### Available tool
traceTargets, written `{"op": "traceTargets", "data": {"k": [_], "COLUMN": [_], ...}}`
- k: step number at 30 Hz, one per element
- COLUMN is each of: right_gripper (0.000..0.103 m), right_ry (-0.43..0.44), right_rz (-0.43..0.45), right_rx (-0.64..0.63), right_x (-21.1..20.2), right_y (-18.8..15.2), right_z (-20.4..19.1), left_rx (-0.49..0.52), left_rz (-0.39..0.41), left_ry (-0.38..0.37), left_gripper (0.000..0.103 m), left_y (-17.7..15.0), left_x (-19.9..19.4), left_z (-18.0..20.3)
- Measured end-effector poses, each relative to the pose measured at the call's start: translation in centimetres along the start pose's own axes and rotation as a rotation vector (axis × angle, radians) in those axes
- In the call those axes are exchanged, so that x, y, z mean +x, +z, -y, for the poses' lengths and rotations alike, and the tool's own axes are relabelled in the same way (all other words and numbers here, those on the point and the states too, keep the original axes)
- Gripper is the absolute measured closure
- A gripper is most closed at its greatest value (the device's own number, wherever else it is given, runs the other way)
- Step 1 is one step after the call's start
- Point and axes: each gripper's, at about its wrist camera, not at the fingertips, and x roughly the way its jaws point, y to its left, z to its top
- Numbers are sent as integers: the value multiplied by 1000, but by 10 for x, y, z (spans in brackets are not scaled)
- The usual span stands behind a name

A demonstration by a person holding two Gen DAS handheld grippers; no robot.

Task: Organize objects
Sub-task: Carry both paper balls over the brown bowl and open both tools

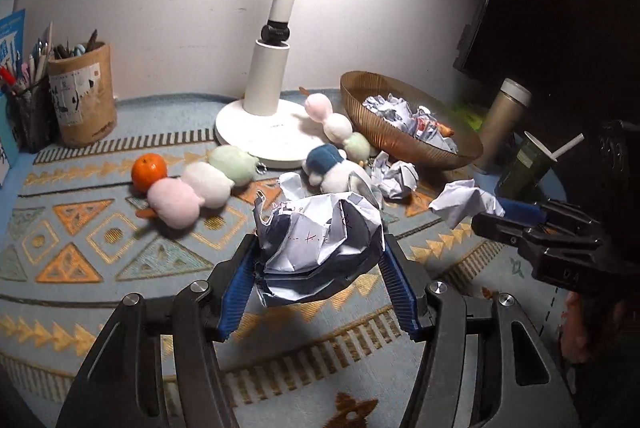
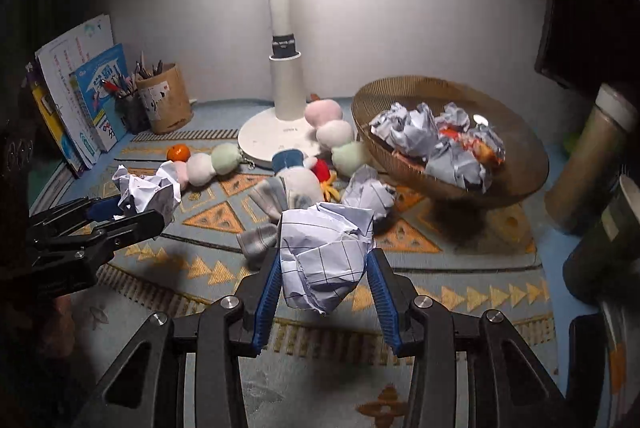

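Observation:
My left gripper (image 1: pixel 318 252) is shut on a crumpled paper ball with red writing (image 1: pixel 320 248) and holds it above the patterned mat. My right gripper (image 2: pixel 324 260) is shut on a crumpled gridded paper ball (image 2: pixel 324 260), also above the mat. Each gripper shows in the other's view with its paper: the right one (image 1: pixel 492 212), the left one (image 2: pixel 132 204). A brown ribbed bowl (image 2: pixel 516 164) at the back right holds several crumpled papers (image 2: pixel 412 132). One more paper ball (image 2: pixel 368 196) lies on the mat in front of the bowl; it also shows in the left wrist view (image 1: pixel 394 176).
A white lamp base (image 1: pixel 260 132) stands at the back centre. Plush toys (image 1: pixel 196 188), a blue and white plush (image 1: pixel 332 168) and an orange (image 1: pixel 149 166) lie around it. A pencil holder (image 1: pixel 82 96) and books (image 2: pixel 80 100) stand at the left; a flask (image 1: pixel 506 116) and a cup (image 1: pixel 524 164) at the right.

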Motion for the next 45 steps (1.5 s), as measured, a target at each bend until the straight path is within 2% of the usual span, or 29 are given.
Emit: {"op": "traceTargets", "data": {"k": [3,7,10,11,12,18,21,22,23,24,31,35,39,41,45], "right_gripper": [61,60,47,39,38,38,38,40,48,49,51,51,51,51,51], "right_ry": [18,45,53,47,47,113,108,114,121,124,134,116,49,-31,-35], "right_rz": [-36,-55,-88,-86,-85,-96,-93,-92,-87,-82,-15,46,123,108,148], "right_rx": [59,64,79,85,89,129,162,167,170,177,205,202,244,307,387], "right_x": [18,23,29,29,30,37,42,44,43,42,16,-11,-37,-39,-34], "right_y": [-16,-24,-30,-32,-33,-26,-22,-22,-22,-22,-19,-3,21,35,65], "right_z": [20,26,28,29,30,32,32,33,34,34,41,49,74,95,132], "left_rx": [-6,-17,-23,-22,-13,21,5,1,-1,0,19,23,78,96,123], "left_rz": [-5,-17,-29,-35,-33,-41,-44,-44,-43,-42,-41,-8,30,38,59], "left_ry": [24,36,44,46,48,50,39,36,33,32,58,14,-37,-61,-118], "left_gripper": [45,45,45,45,45,45,45,45,45,45,45,45,45,45,45], "left_y": [-13,-21,-23,-24,-24,-25,-25,-25,-25,-25,-22,-3,39,63,106], "left_x": [17,27,31,32,32,35,35,35,34,34,33,19,12,15,35], "left_z": [6,7,5,5,6,11,8,6,6,6,11,24,48,60,87]}}
